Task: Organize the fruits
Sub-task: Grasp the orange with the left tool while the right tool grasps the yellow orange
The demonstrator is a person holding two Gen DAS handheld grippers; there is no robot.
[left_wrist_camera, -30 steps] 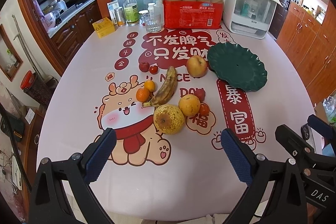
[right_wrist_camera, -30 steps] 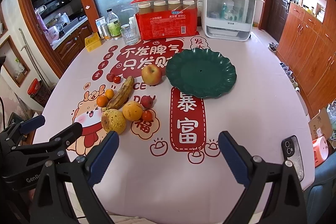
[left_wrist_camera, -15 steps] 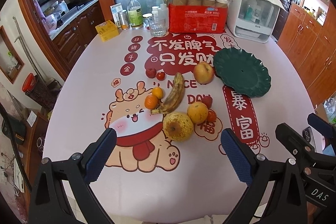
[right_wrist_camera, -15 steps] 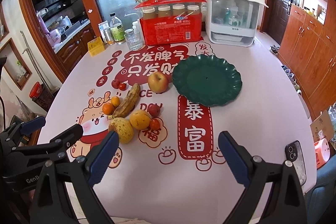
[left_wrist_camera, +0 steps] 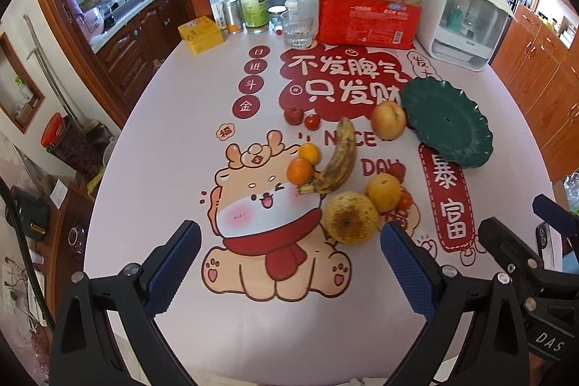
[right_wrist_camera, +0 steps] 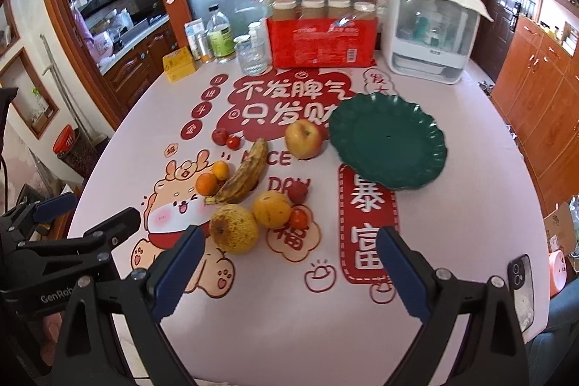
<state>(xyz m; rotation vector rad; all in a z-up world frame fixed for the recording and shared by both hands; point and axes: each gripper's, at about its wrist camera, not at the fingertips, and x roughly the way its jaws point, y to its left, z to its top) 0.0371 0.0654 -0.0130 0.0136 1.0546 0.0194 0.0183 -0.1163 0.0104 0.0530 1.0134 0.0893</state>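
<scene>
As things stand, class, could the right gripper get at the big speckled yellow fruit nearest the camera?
Probably yes. The right gripper is open and empty, the speckled yellow fruit lies just ahead beside its left finger, and only bare tablecloth lies between them.

We see only the right half of a phone (right_wrist_camera: 521, 284) past our right gripper's arm, a small red fruit (left_wrist_camera: 398, 170) half hidden behind the orange (left_wrist_camera: 384, 192), bottle labels (left_wrist_camera: 254, 10) too small to read, dish-cabinet contents (right_wrist_camera: 429, 28) blurred

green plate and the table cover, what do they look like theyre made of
Green plate: probably glossy plastic or glazed ceramic; smooth dark surface with a soft sheen and a moulded scalloped rim. Table cover: looks like printed vinyl or a similar wipeable sheet; it lies flat and smooth, with cartoon graphics printed on it.
</scene>
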